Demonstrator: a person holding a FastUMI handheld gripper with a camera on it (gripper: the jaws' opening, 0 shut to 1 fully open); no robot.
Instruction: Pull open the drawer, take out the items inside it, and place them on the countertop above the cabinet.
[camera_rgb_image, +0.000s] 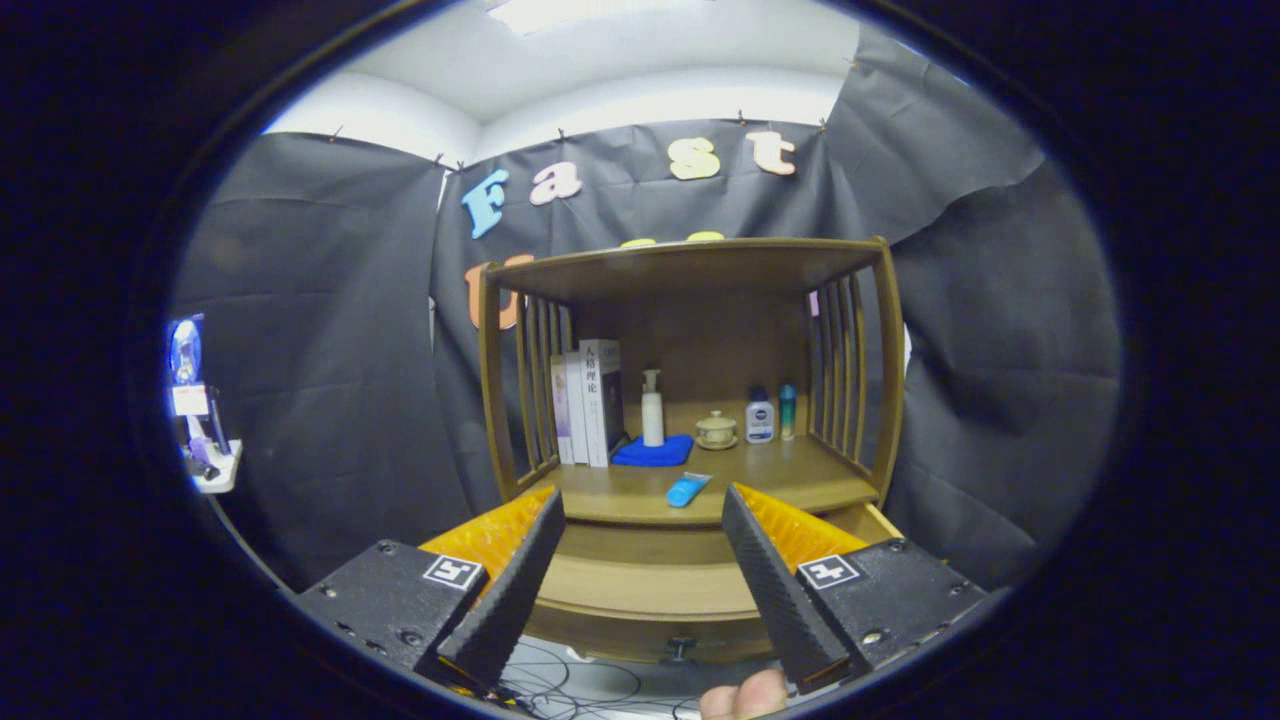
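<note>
**Above the open drawer, the gripper is hanging wide and empty**

In front of the wooden cabinet (690, 400), the gripper (640, 520) is hovering with its two fingers spread wide apart, nothing between them and nothing touching either one. Seen through the gap between the fingers, the drawer (640, 590) is standing pulled out from the cabinet's lower front, its pale floor showing bare where it is visible, and its small dark knob (680, 650) is pointing toward the camera at the near edge. Parts of the drawer's corners are lying hidden behind the fingers.

Just beyond the fingertips, a blue tube (688, 489) is lying on its side on the countertop (800, 480), close to the front edge and tilted, with its pale cap toward the right finger. Farther back on the same surface, a row of books (590, 402) is standing upright against the left slatted side. Beside them a white pump bottle (652, 408) is standing on a folded blue cloth (652, 451). A small lidded jar (716, 430) is sitting near the middle, and to its right a white bottle with a blue cap (759, 416) and a slim teal bottle (787, 411) are standing just beside each other.

Below the drawer, loose cables (570, 690) are trailing across the pale floor, and a fingertip (745, 697) of the person holding the gripper is peeking up near the right finger's base.
</note>
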